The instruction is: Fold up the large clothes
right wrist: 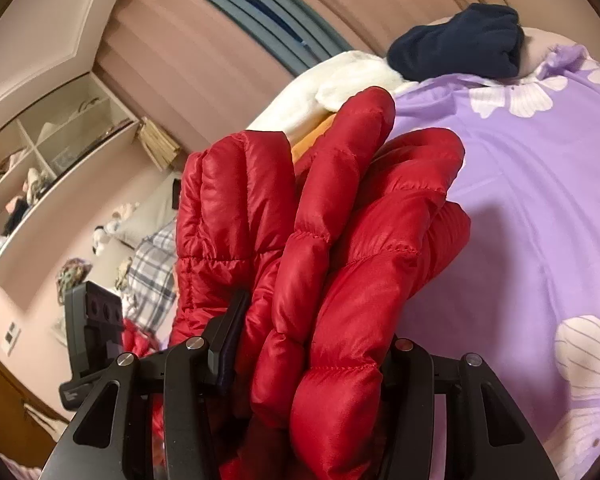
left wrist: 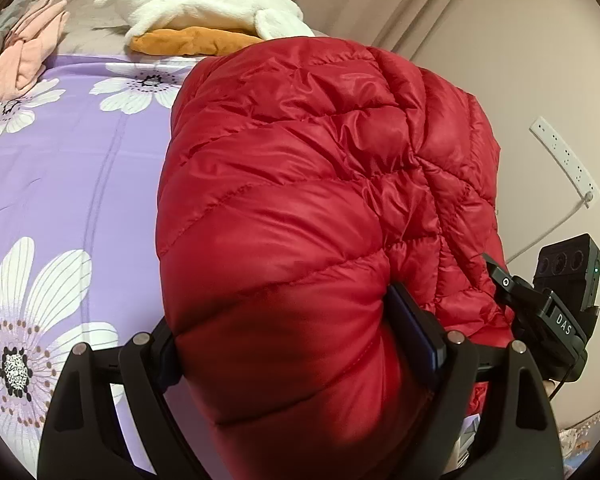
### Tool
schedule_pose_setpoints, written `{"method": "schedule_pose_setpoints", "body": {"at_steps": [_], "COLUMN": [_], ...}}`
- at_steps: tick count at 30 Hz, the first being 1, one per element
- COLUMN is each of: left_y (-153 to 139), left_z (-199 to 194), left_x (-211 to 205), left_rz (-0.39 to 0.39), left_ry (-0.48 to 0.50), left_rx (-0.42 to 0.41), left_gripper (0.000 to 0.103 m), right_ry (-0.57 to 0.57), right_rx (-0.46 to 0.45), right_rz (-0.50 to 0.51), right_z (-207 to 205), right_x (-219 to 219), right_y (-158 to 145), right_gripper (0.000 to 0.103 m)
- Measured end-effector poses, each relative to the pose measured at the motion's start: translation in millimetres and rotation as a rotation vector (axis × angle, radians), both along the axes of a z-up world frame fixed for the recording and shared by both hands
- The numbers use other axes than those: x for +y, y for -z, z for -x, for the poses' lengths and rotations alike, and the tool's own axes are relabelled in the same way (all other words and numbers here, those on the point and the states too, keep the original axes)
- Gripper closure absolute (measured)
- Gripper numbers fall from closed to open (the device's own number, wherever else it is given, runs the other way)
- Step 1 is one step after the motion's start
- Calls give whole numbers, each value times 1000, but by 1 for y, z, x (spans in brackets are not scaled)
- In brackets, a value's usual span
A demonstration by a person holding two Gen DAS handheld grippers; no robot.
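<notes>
A red quilted down jacket (left wrist: 300, 184) is held up above the purple flowered bedspread (left wrist: 80, 168). My left gripper (left wrist: 300, 356) is shut on a thick puffy fold of it, and the jacket fills the middle of the left wrist view. My right gripper (right wrist: 308, 364) is shut on another bunched part of the jacket (right wrist: 332, 240), whose folds rise between the fingers. The right gripper also shows at the jacket's right edge in the left wrist view (left wrist: 540, 304). The left gripper shows at the lower left of the right wrist view (right wrist: 92, 320).
A white fleece garment (left wrist: 204, 4) lies on an orange one (left wrist: 188, 42) at the bed's head. Pink clothes (left wrist: 24, 56) lie at the left. A navy garment (right wrist: 456, 40) sits on the bed. Shelves (right wrist: 40, 152) and a wall power strip (left wrist: 564, 156) stand beside the bed.
</notes>
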State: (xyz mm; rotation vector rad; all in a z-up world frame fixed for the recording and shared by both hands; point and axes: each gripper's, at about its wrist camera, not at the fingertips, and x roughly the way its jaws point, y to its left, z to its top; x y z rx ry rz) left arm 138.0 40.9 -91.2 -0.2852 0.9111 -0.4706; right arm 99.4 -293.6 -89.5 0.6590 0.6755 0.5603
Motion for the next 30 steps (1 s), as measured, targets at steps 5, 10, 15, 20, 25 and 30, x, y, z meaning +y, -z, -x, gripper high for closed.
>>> {"method": "schedule_pose_setpoints", "body": {"at_steps": [5, 10, 15, 20, 25, 30], "left_y": [-1, 0, 1, 1, 1, 1], "left_z": [2, 1, 0, 0, -2, 1], "left_x": [2, 4, 6, 7, 8, 9], "left_rz": [11, 20, 31, 43, 52, 56], "left_ry": [-21, -41, -62, -84, -103, -118], "left_rx": [-2, 0, 6, 12, 17, 17], "left_gripper": [15, 15, 15, 15, 15, 15], "right_ry": [-24, -47, -67, -89, -108, -124], "right_rx": [-7, -7, -4, -1, -2, 0], "right_rz": [11, 19, 33, 47, 58, 65], "right_z": [-6, -8, -7, -14, -23, -30], "right_x": [7, 8, 11, 22, 32, 43], "right_y": [-1, -1, -1, -2, -4, -3], "right_gripper": [52, 52, 52, 52, 52, 52]}}
